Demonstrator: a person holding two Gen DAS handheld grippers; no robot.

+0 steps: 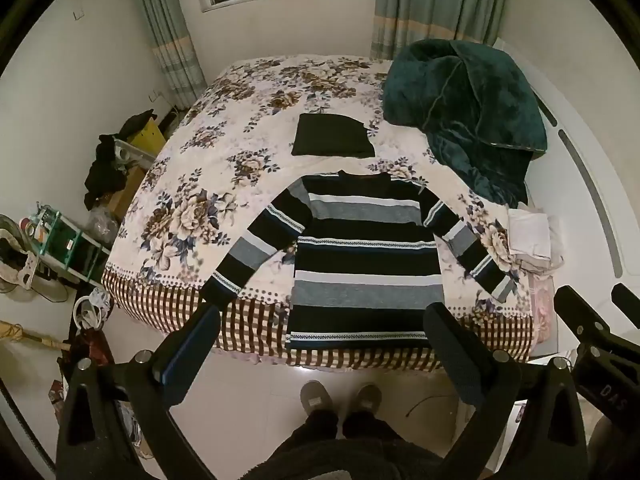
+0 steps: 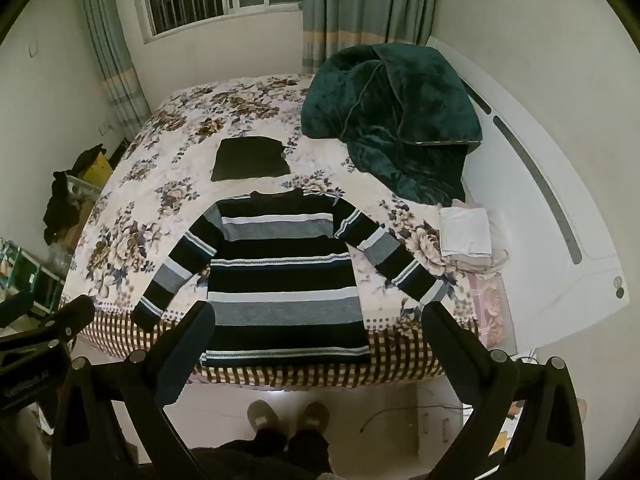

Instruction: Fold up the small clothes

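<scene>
Both hand-held grippers, left [image 1: 320, 344] and right [image 2: 316, 340], jaws apart, empty, held above bed [image 1: 192, 168] edge. Sweater [image 1: 364, 256] flat, sleeves spread: laid out for folding. Folded dark item [image 1: 332, 136] parked behind.

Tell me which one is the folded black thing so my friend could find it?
Start at the big flowery bed. A striped sweater lies spread flat near its front edge, and just behind the sweater's collar sits the folded black cloth. It is a plain, dark, neat rectangle, unlike the fluffy green blanket heaped to its right or the white folded pile by the bed's right edge.
</scene>
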